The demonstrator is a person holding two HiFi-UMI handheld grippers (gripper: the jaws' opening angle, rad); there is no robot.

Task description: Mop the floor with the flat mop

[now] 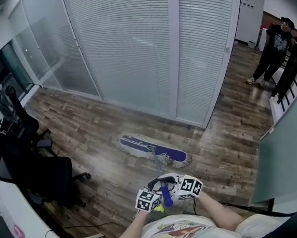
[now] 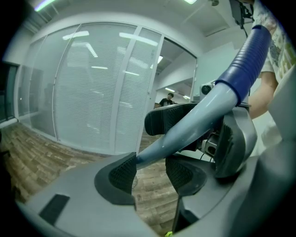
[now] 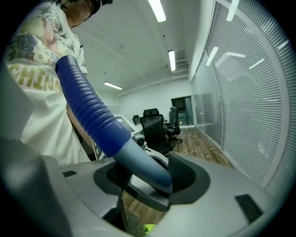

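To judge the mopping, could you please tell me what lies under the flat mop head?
The mop head lies flat on the wooden floor, which shows all round it. The boards beneath it are covered, so their state cannot be seen.

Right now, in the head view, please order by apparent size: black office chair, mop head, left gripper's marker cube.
1. black office chair
2. mop head
3. marker cube, smallest though it is nearest the camera
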